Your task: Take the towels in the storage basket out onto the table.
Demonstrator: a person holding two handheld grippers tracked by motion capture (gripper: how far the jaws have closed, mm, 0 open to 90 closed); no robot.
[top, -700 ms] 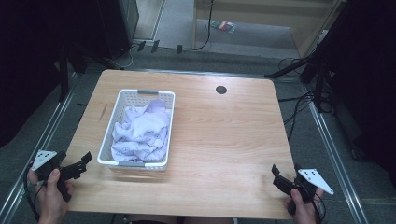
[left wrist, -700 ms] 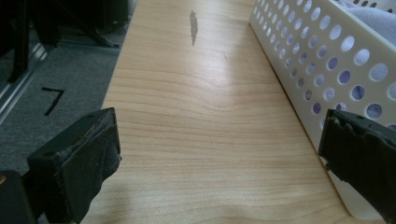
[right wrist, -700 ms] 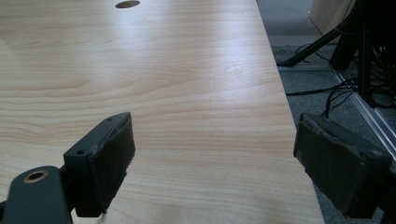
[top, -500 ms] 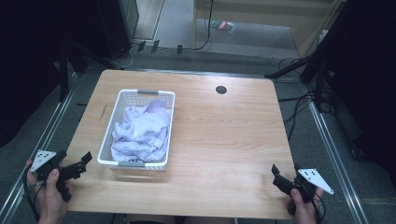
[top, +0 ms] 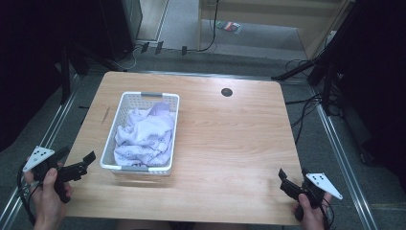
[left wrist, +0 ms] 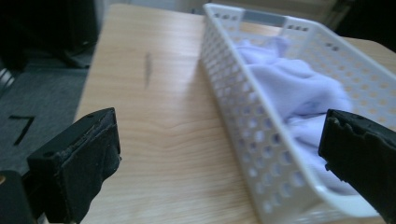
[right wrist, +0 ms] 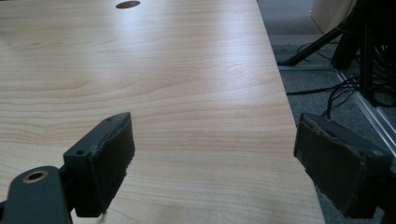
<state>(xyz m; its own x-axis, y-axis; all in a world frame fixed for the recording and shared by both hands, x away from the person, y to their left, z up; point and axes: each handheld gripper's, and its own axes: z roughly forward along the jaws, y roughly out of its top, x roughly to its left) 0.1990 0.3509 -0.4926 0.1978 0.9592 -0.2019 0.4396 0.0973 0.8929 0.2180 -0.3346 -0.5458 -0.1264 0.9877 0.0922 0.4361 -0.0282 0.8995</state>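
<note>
Both of my claws, left claw (top: 82,163) and right claw (top: 292,178), gape apart holding nothing, so I should reach softly for the white cloth (top: 143,136) piled in the basket (top: 137,167) at nine o'clock on the tabletop (top: 230,139).

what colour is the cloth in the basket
White to pale lilac cloth, with a faint small print; clearest in the high view.

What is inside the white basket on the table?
The white basket holds crumpled pale lilac cloth with a faint print. The cloth covers the basket's floor, so anything lying beneath it cannot be seen.
</note>
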